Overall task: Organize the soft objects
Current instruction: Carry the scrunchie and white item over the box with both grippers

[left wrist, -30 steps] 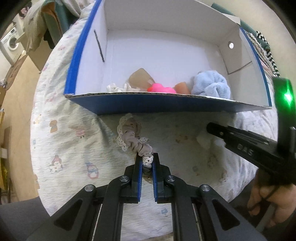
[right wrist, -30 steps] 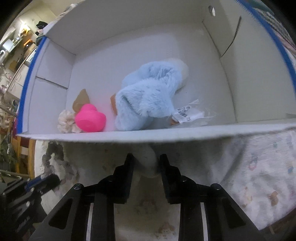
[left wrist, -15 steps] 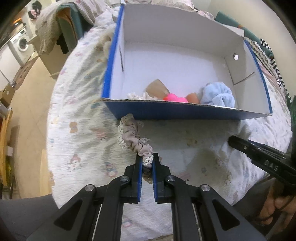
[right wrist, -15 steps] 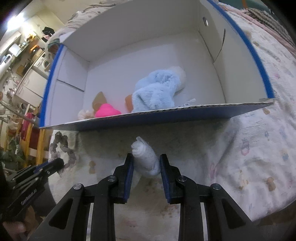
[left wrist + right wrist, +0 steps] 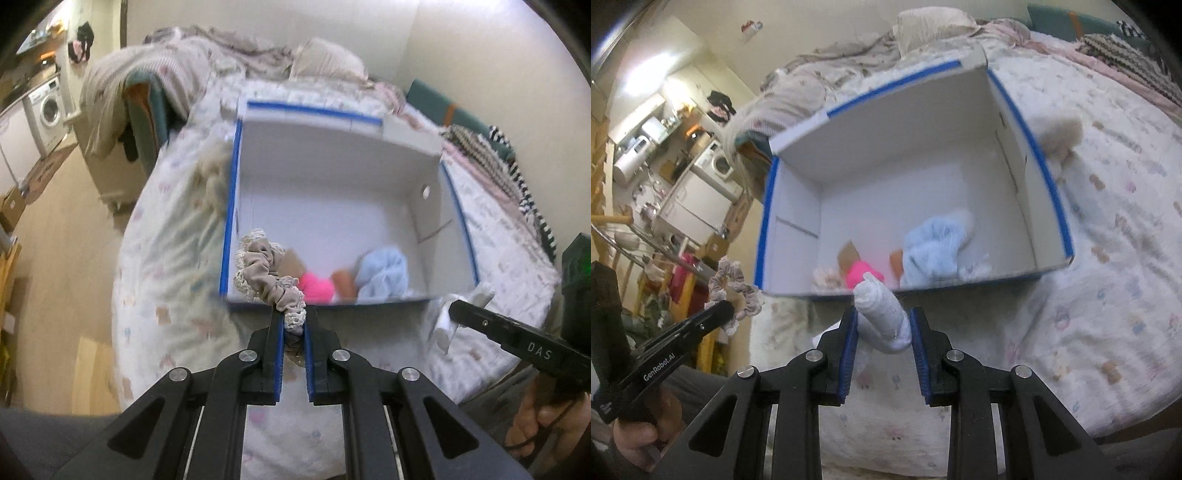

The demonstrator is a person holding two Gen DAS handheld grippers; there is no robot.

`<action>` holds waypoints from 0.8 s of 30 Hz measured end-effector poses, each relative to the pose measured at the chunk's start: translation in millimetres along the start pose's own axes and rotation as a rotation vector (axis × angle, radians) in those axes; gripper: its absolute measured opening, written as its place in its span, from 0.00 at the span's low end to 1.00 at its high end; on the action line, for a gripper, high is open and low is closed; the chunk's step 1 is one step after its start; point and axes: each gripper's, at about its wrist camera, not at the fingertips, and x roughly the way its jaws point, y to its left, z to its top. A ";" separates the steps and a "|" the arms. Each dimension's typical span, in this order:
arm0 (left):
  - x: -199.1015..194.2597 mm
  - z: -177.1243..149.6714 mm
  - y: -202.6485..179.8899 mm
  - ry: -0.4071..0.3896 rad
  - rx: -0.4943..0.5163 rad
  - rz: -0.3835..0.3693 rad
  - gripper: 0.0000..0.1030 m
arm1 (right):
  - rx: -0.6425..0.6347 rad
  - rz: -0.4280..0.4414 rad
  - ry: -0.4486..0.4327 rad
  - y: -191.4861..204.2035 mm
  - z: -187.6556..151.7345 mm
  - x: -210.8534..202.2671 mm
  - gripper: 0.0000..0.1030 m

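- Jaws of left gripper (image 5: 293, 325) nearly closed, pinching one end of lace-trimmed beige scrunchie (image 5: 267, 277); rest of it sticks up free, in front of the near wall of the cardboard box (image 5: 332, 306).
- Jaws of right gripper (image 5: 882, 326) part open, clamped on the sides of a rolled white sock (image 5: 882, 314), held just short of the box's near wall.
- Inside box, against near wall: pink soft toy (image 5: 316, 288), light blue plush (image 5: 384, 273), tan item between them, unclear what.
- Handling, judged: both very light, limp, squashy, not fragile. Scrunchie will dangle and swing; grip on bunched fabric is fine. Sock roll may unroll; hold mid-roll.
- Fluffy beige item (image 5: 1062, 138) on bed, outside box's far right corner.
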 end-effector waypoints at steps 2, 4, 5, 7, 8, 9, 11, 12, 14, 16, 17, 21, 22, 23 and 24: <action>-1.8 11.3 -3.5 -0.018 0.014 -0.009 0.08 | -0.002 0.005 -0.027 0.4 9.9 -9.1 0.29; -0.9 23.3 -7.2 -0.031 0.031 -0.020 0.08 | -0.002 0.013 -0.049 -1.3 19.5 -16.0 0.29; 0.7 29.5 -9.0 -0.034 0.041 -0.021 0.08 | -0.002 0.015 -0.057 1.1 25.4 -14.2 0.29; 4.8 40.1 -11.6 -0.036 0.051 -0.020 0.08 | -0.001 0.011 -0.070 0.5 35.4 -13.6 0.29; 7.0 45.1 -12.8 -0.037 0.054 -0.020 0.08 | 0.003 0.010 -0.071 -1.0 39.4 -12.5 0.29; 10.5 49.7 -14.3 -0.034 0.058 -0.020 0.08 | 0.007 0.011 -0.069 -2.8 43.5 -9.4 0.29; 17.9 57.7 -18.2 -0.032 0.068 -0.023 0.08 | 0.010 0.009 -0.061 -4.3 49.5 -3.8 0.29; 21.8 61.0 -20.4 -0.031 0.073 -0.022 0.08 | 0.007 0.006 -0.057 -4.9 53.4 0.6 0.29; 31.5 66.2 -25.2 -0.020 0.085 -0.023 0.08 | 0.002 0.000 -0.048 -5.1 57.1 8.7 0.29; 43.6 69.5 -28.9 -0.003 0.095 -0.021 0.08 | 0.004 -0.002 -0.034 -6.4 61.2 19.1 0.29; 49.4 70.2 -30.4 0.007 0.098 -0.022 0.08 | 0.003 -0.006 -0.027 -6.8 63.2 24.9 0.29; 73.3 70.5 -35.4 0.029 0.106 -0.021 0.09 | 0.006 -0.020 -0.013 -13.8 67.9 47.8 0.29; 77.3 69.2 -36.4 0.031 0.108 -0.021 0.09 | 0.013 -0.021 -0.009 -16.1 67.5 52.0 0.29; 82.4 67.8 -37.2 0.033 0.112 -0.019 0.09 | 0.022 -0.021 -0.001 -19.4 66.3 57.8 0.29; 87.3 66.6 -37.6 0.036 0.117 -0.014 0.09 | 0.028 -0.024 0.004 -21.8 64.8 61.0 0.29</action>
